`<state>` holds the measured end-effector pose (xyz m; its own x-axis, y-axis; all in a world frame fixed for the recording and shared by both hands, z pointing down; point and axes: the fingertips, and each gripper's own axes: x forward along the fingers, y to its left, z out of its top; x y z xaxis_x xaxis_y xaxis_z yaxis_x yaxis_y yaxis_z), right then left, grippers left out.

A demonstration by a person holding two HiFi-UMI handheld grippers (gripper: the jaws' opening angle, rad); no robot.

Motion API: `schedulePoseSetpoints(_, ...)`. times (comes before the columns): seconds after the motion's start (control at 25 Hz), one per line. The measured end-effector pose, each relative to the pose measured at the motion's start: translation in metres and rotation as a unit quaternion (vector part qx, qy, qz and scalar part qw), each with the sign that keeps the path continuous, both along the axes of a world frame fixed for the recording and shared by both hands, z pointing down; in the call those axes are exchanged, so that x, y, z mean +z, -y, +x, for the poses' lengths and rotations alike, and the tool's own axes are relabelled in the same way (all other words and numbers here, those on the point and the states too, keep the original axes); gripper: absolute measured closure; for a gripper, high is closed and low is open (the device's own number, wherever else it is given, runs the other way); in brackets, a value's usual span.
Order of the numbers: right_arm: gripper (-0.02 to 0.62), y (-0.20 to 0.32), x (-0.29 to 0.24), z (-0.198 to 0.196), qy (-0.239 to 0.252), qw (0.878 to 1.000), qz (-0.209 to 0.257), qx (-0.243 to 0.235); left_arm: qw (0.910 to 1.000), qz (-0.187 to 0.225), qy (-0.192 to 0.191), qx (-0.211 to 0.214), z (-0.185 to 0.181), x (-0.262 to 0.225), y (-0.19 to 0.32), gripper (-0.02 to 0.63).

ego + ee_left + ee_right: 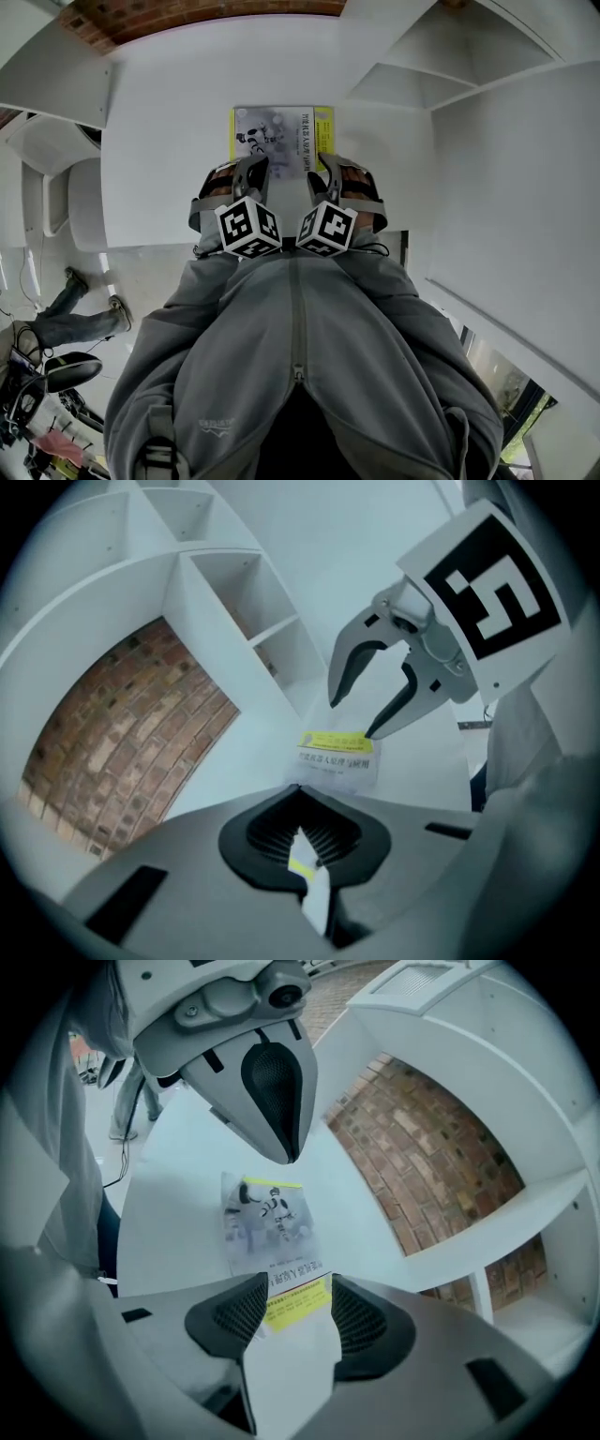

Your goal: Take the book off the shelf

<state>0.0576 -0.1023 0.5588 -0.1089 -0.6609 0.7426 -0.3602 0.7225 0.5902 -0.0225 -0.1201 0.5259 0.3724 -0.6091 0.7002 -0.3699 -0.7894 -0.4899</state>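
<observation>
The book (281, 131), with a white and grey cover and yellow bands, lies flat on a white table top (159, 141). Both grippers hover over its near edge, close to my body. My left gripper (253, 169) is at the near left corner. Its jaws stand only narrowly apart, and a sliver of white and yellow shows through the gap (305, 860). My right gripper (330, 169) is open, and its fingertips (369, 731) hang just above the yellow band. In the right gripper view that yellow band (295, 1302) shows between the wide jaws, and the book (267, 1227) stretches away beneath the left gripper (284, 1152).
White shelving (441, 66) rises to the right of the table, with a brick wall (187, 14) behind. A white chair (56, 187) stands at the left. Another person's legs (66, 314) are on the floor there. My grey jacket (300, 356) fills the foreground.
</observation>
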Motion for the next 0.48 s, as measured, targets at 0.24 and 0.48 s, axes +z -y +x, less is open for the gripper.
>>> schedulePoseSetpoints(0.24,0.393,0.012,-0.049,0.004,0.030,0.998,0.057,0.022,0.9971,0.030,-0.060,-0.035,0.001,-0.044,0.004,0.598)
schedulePoseSetpoints(0.48,0.463,0.020,-0.106,-0.001,0.075,0.989,0.128,0.029,0.9885,0.066,-0.122,-0.061,0.000,-0.089,0.005,0.598)
